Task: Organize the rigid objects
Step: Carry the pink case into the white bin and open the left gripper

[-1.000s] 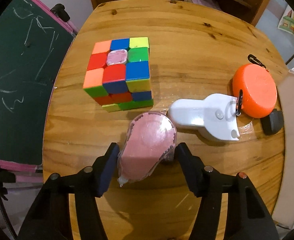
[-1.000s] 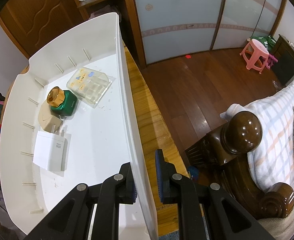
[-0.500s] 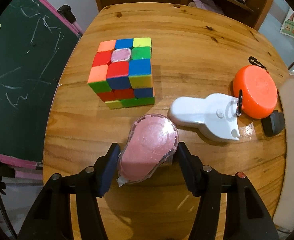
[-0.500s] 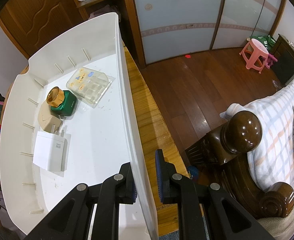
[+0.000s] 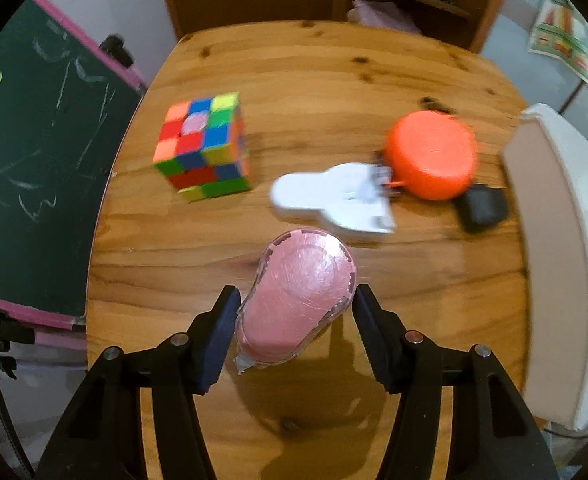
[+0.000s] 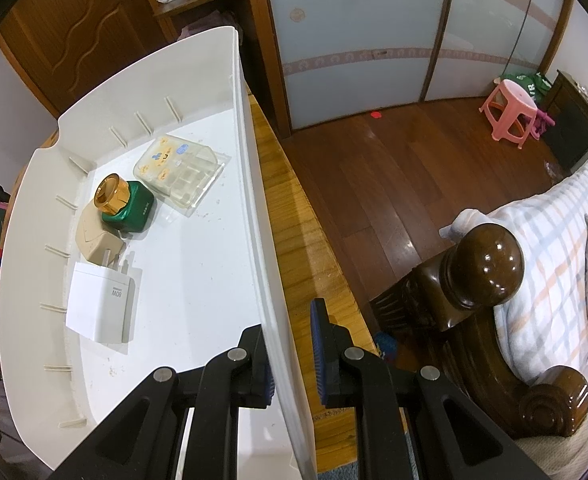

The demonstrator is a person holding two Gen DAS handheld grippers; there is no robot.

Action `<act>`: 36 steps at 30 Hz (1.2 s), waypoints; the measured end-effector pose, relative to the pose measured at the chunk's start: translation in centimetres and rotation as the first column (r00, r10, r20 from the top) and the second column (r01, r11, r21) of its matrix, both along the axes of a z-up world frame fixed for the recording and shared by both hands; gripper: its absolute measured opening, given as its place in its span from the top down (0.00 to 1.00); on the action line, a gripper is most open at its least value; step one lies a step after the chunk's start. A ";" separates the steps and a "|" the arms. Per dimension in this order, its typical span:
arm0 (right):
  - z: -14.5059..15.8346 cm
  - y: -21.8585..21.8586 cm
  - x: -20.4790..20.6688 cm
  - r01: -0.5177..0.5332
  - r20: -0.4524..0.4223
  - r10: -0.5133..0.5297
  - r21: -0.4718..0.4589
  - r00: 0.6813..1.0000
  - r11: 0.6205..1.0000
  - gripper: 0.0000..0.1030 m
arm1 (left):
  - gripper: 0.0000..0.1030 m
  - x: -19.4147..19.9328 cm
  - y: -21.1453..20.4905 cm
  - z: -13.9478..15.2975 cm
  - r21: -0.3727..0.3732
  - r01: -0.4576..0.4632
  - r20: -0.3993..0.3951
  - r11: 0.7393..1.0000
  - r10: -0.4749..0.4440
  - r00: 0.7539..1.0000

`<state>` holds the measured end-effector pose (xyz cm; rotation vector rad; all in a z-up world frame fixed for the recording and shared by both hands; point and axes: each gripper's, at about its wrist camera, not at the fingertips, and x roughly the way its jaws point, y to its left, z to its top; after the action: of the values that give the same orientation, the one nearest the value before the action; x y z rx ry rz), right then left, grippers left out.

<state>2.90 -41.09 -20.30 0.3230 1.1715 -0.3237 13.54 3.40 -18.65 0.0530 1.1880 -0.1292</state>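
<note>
Your left gripper [image 5: 294,312] is clenched on the pink correction-tape dispenser [image 5: 299,304], both pads pressing its sides, and it's held clear above the round wooden table [image 5: 166,264]; its shadow falls on the wood below.

On the tabletop: a colour cube [image 5: 204,146] to the left, a white plastic piece [image 5: 325,200] mid-table, an orange round case [image 5: 431,154] touching its right end, and a small black item [image 5: 483,208] just beside the case. That view is motion-blurred, so no detail on those.

Your right gripper [image 6: 292,354] is clamped on the right wall of the white bin [image 6: 254,208], one finger inside, one outside. The bin sits at the table's right edge. Inside, toward the back-left: a clear plastic case [image 6: 180,168] w/ small printed pictures, text too small to read; a green bottle w/ gold cap [image 6: 124,204]; a beige plug [image 6: 96,238]; a white charger [image 6: 102,306] marked "80W".

Room: a green chalkboard w/ pink frame [image 5: 26,152] left of the table, chalk scribbles, no legible words. Wooden door [image 6: 78,28], sliding panels [image 6: 357,40], dark wood floor [image 6: 393,184], pink stool [image 6: 507,112], carved bedpost [image 6: 483,272] w/ checked bedding [image 6: 561,240].
</note>
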 end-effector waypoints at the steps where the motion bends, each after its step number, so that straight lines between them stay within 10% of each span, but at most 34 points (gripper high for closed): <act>1: 0.0 0.0 0.0 0.000 0.001 0.000 0.000 1.000 1.000 0.87 | 0.40 -0.4 -0.6 0.8 -0.006 0.018 0.015 1.000 -0.017 1.000; 20: 0.3 0.1 0.0 -0.009 0.038 0.009 0.008 0.999 1.000 0.87 | 0.40 -3.8 -16.6 14.3 -0.076 0.399 0.251 0.914 -0.370 0.895; 26: 0.3 0.0 0.1 -0.010 0.046 0.009 0.020 0.999 1.000 0.87 | 0.40 -1.6 -22.6 13.6 -0.056 0.454 0.227 0.889 -0.431 0.873; 36: 0.3 0.2 0.0 -0.008 0.050 0.008 0.005 0.999 1.000 0.87 | 0.40 3.8 -28.9 6.4 -0.008 0.404 0.062 0.915 -0.402 0.913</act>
<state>2.92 -40.91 -19.97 0.3291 1.1247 -0.3042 17.32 -25.49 -12.23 0.2835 1.1034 -0.5014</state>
